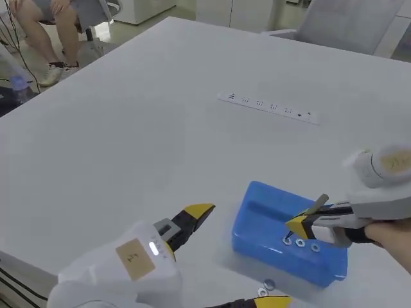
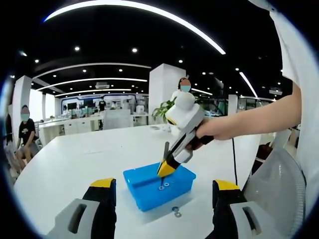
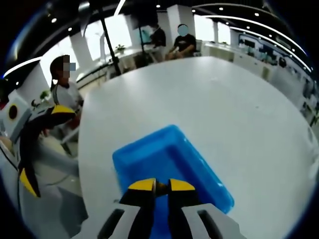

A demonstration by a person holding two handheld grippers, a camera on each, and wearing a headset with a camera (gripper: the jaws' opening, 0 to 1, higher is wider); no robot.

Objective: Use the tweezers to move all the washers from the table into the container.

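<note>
Hovering over the blue container point(image 1: 266, 192), the right gripper point(image 1: 297, 222) is seen pinched narrow on the tweezers point(image 1: 317, 205), their tips above three washers point(image 1: 300, 242) lying inside. A drop-off is judged to be in hand. The left gripper point(image 2: 165, 183) is held wide and empty. Two washers point(image 1: 267, 287) remain on the table point(image 1: 160, 141) just beside the container, so a careful pinch there is called for next.

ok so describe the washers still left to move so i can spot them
On the white table find the blue container. Just outside its wall nearest the person, two washers lie on the bare tabletop; the other washers sit inside the container.
</note>
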